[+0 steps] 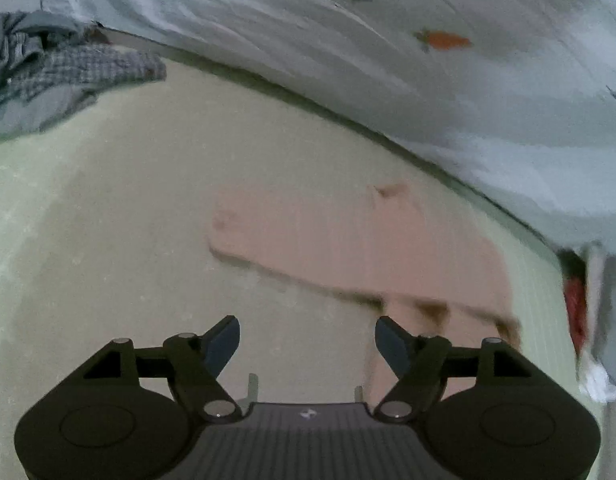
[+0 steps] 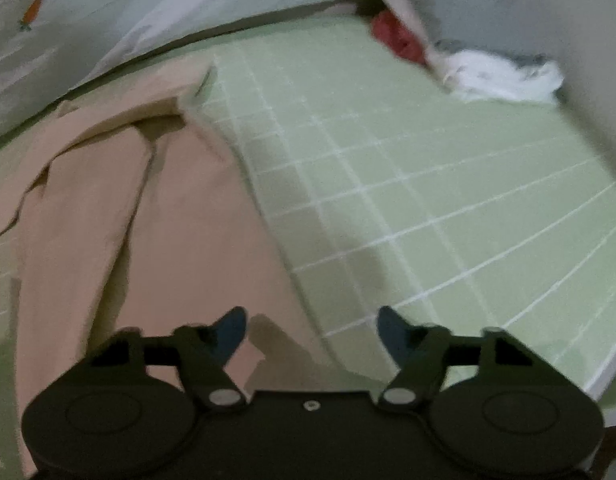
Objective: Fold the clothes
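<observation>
Two grippers, left [image 1: 307, 342] and right [image 2: 311, 332], jaws spread wide, holding nothing. Pink garment [image 2: 180, 216] flat on green mat [image 2: 428, 184]; plaid clothes [image 1: 68, 72] far left.

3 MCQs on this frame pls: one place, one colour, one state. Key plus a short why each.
1. Where does the plaid cloth lie in the left wrist view?
A. upper left
B. lower right
C. between the fingers

2. What colour is the garment on the gridded mat?
A. navy
B. pale pink
C. black

3. How does the right gripper stand?
A. shut on the garment
B. shut on nothing
C. open

Key: 1 A, it is bunched at the mat's far left edge; 2 B, pale pink cloth against the green mat; 3 C, its fingers stand apart with nothing between them.
</observation>
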